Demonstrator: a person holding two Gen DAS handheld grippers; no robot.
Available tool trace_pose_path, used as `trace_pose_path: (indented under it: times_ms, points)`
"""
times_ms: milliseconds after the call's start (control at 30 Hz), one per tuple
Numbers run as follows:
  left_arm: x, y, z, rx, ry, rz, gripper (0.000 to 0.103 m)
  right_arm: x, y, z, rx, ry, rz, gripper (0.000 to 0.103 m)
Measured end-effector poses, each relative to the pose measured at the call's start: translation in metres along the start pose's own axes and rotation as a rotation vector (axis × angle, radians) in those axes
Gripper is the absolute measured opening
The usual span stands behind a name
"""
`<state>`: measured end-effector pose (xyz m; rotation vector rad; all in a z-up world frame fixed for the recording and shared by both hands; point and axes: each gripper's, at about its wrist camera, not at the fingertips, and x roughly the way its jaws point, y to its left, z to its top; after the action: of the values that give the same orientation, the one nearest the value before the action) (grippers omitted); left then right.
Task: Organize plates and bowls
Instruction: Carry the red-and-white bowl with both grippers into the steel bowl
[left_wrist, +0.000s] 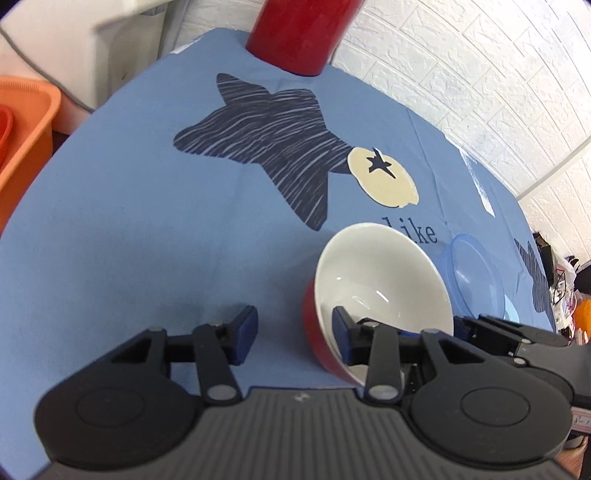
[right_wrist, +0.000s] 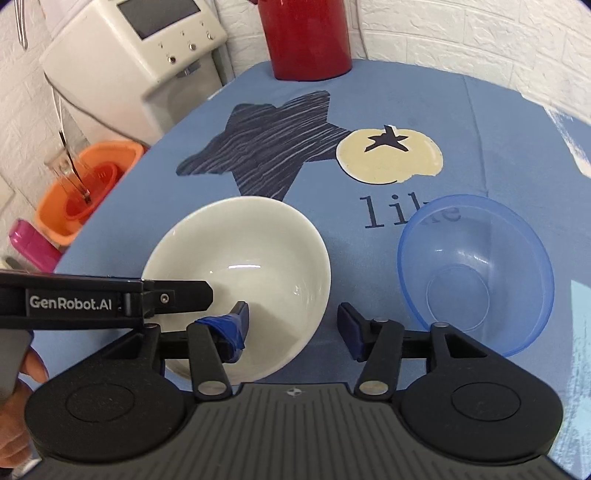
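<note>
A red-and-white bowl sits on a surface draped in a blue tablecloth, just below the cloth's dark printed star, with both handheld grippers closing in on it. The right gripper has its jaws apart and straddles the bowl's near right rim, its left finger down inside the white interior and the other outside the wall. The left gripper, jaws also apart, reaches in from the bowl's left side; its right finger lies over the rim inside the bowl, the other hangs above bare cloth (whether either gripper's pads actually touch the bowl cannot be told). A translucent blue bowl stands upright just to the right of the red-and-white one, apart from it, partly covering the printed word "like". Beyond the star, at the far edge of the surface, stands a red cylindrical container. An orange tub lies off the surface, to the left of the star, below a white appliance
</note>
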<state>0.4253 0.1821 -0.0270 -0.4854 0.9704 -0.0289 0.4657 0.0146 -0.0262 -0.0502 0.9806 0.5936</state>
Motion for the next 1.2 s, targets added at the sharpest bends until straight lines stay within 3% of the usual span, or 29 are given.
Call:
trace_pose_path:
  times_ms: [33, 100, 200, 467, 733, 833, 1067, 1200]
  points:
    - [0.001, 0.000, 0.000, 0.004, 0.005, -0.005, 0.031, 0.001, -0.002, -0.002, 0.013, -0.008, 0.033, 0.025]
    - [0.001, -0.005, -0.001, 0.021, 0.014, -0.011, 0.013, 0.000, 0.001, -0.005, -0.001, -0.018, 0.024, 0.016]
    - [-0.003, -0.016, -0.007, 0.069, -0.004, 0.034, 0.008, -0.003, 0.001, -0.007, 0.012, -0.007, 0.034, 0.013]
    - [-0.041, -0.044, -0.033, 0.146, -0.042, 0.055, 0.007, -0.040, 0.008, -0.029, 0.001, -0.024, 0.033, 0.015]
    - [-0.107, -0.105, -0.085, 0.278, -0.105, -0.011, 0.007, -0.129, 0.003, -0.072, 0.061, -0.080, -0.007, 0.016]
    - [-0.116, -0.127, -0.109, 0.306, -0.084, -0.055, 0.006, -0.160, -0.002, -0.095, 0.068, -0.090, -0.053, 0.017]
    - [-0.103, -0.173, -0.174, 0.361, 0.060, -0.158, 0.006, -0.218, -0.034, -0.157, 0.141, -0.071, -0.146, 0.019]
    - [-0.084, -0.188, -0.210, 0.406, 0.117, -0.140, 0.006, -0.221, -0.047, -0.182, 0.166, -0.050, -0.176, 0.020]
